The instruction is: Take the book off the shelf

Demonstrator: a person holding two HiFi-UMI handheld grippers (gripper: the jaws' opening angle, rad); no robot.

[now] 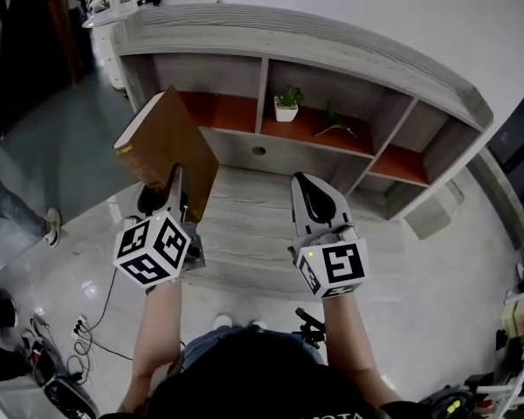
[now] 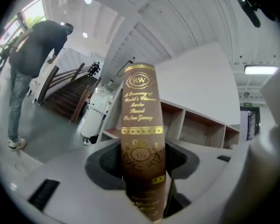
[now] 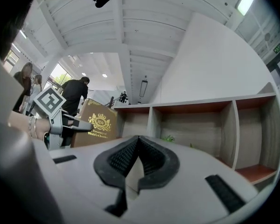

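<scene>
Book (image 1: 168,142) is clear of the shelf (image 1: 349,59), held tilted in the air in front of the left compartment. Left gripper (image 1: 175,186) has its jaws clamped on the book's lower part, spine facing its camera. Right gripper (image 1: 307,188) has its jaws together and empty, above the desk (image 1: 244,234). Recommendation: grip firmly, since most of the book overhangs the jaws, and draw it back level, away from the shelf edge.

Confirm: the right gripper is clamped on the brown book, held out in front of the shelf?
No: the left gripper is clamped on the brown book, held out in front of the shelf. The left gripper view shows its spine between the fingers.
</scene>
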